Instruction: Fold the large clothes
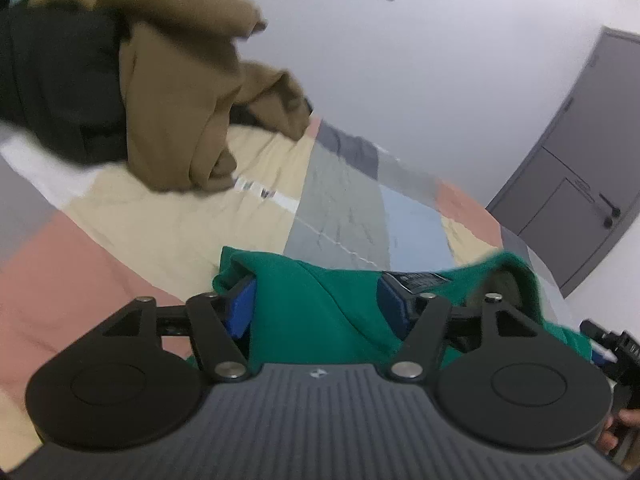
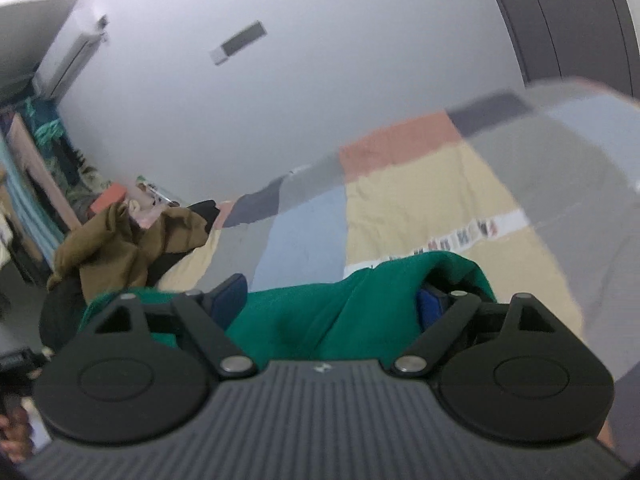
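Note:
A green garment (image 1: 320, 320) lies bunched on the patchwork bedspread (image 1: 160, 220) right in front of both grippers. My left gripper (image 1: 316, 292) stands open, its blue pads (image 1: 242, 308) wide apart, with green cloth lying loose between them and draped over the right finger. In the right wrist view the same green garment (image 2: 312, 320) fills the gap of my right gripper (image 2: 332, 296), which is also open, its pads (image 2: 230, 292) clear of the cloth's bulk. Folds of the green cloth hide part of the right-hand finger in each view.
A brown garment (image 1: 180, 100) and a black one (image 1: 60, 80) are heaped at the far end of the bed; the brown garment (image 2: 120, 248) lies left in the right wrist view. A grey door (image 1: 580, 160) stands beyond the bed. A person's hand (image 1: 620, 428) shows at the right edge.

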The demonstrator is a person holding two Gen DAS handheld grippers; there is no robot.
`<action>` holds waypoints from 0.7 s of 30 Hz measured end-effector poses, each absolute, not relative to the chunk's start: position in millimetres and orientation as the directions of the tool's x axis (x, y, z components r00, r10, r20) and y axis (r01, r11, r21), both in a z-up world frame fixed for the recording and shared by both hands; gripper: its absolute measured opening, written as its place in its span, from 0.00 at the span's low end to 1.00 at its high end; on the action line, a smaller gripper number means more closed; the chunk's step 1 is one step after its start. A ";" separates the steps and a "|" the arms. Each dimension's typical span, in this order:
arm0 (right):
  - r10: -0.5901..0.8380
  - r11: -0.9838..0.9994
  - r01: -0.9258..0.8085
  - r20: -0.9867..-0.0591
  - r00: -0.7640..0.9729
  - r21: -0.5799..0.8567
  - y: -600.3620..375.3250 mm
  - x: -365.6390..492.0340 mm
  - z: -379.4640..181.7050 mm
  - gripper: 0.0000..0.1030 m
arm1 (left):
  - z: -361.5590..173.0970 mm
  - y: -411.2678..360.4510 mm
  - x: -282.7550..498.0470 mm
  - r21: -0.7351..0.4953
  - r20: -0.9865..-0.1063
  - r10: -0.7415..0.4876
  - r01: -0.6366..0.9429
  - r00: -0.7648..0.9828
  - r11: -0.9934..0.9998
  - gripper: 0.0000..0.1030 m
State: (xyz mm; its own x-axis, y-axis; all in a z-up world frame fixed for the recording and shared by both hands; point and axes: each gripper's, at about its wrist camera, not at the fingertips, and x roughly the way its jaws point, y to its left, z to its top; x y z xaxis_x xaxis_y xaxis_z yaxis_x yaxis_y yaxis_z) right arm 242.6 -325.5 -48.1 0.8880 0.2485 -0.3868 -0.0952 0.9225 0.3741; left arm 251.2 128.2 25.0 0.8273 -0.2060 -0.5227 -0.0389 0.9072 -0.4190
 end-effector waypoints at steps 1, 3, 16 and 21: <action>0.243 0.930 -0.104 -0.376 0.895 0.352 -322.6 233.6 -43.5 0.84 | 30.1 125.7 243.4 -0.410 -0.515 -0.203 -0.031 0.833 0.912 0.69; 0.246 0.939 -0.132 -0.354 0.902 0.316 -317.5 217.7 -36.0 0.84 | 42.9 119.3 225.4 -0.395 -0.491 -0.206 -0.005 0.846 0.919 0.70; 0.304 0.947 -0.246 -0.328 0.895 0.206 -266.2 158.9 -34.3 0.84 | 44.0 66.6 175.8 -0.311 -0.521 -0.293 0.141 0.802 0.940 0.74; 0.361 0.932 -0.314 -0.402 0.842 0.179 -236.3 159.4 -48.8 0.82 | 23.8 52.9 184.5 -0.272 -0.594 -0.280 0.139 0.754 0.952 0.73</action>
State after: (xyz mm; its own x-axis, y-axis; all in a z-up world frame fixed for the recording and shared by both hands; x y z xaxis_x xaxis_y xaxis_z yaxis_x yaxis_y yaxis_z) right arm 159.4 -236.3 -48.8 0.8415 0.3610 -0.4018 -0.3143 0.9322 0.1794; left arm 184.5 52.9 23.8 0.7544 -0.2800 -0.5937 0.1393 0.9521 -0.2721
